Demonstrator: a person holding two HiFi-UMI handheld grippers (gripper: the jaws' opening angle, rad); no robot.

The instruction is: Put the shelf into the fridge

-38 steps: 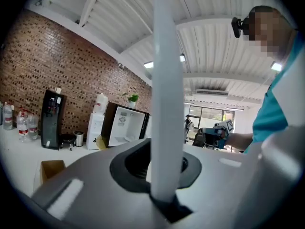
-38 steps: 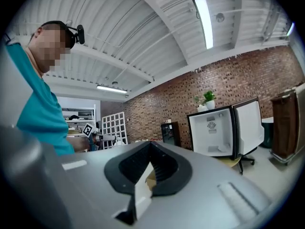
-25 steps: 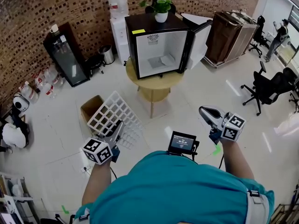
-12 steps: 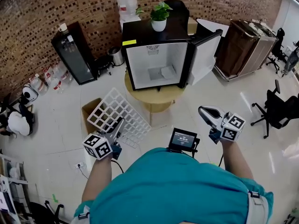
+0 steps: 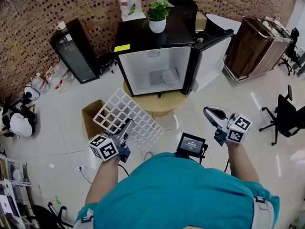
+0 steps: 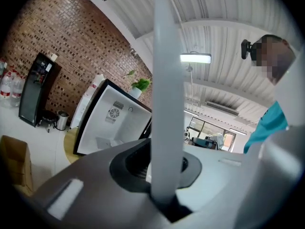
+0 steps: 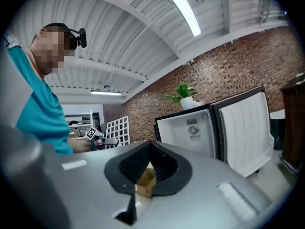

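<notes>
- The white grid shelf point(image 5: 119, 111) is clamped by one edge in the left gripper point(image 5: 127, 127). In the left gripper view its edge is seen as a white bar pinched tight between the jaws.
- The shelf is not in the fridge point(image 5: 138, 37). It is held up in the air at about 11 o'clock from the person, well apart from the fridge, and it is tipped up on a slant.
- The right gripper point(image 5: 209, 113) is held out at 1 o'clock. Its jaws look closed together, and nothing is held in them.
- The fridge is seen at 12 o'clock on a round wooden table point(image 5: 157, 104). Its door point(image 5: 209, 61) is swung wide open on the 3 o'clock side.
- A plant pot point(image 5: 157, 24) is set on top of the fridge, and a cardboard box point(image 5: 91, 112) is on the floor at 10 o'clock.
- The step in hand looks like this: the shelf is carried to the open fridge.
- It is best done slowly, because the shelf is big and is gripped on one side only, so it could swing or slip.
- The free side could be steadied with the right gripper.
- The shelf should be laid flat before it is pushed in, so both sides go in level.
- The open door and the table edge should be kept clear of the shelf's corners.
</notes>
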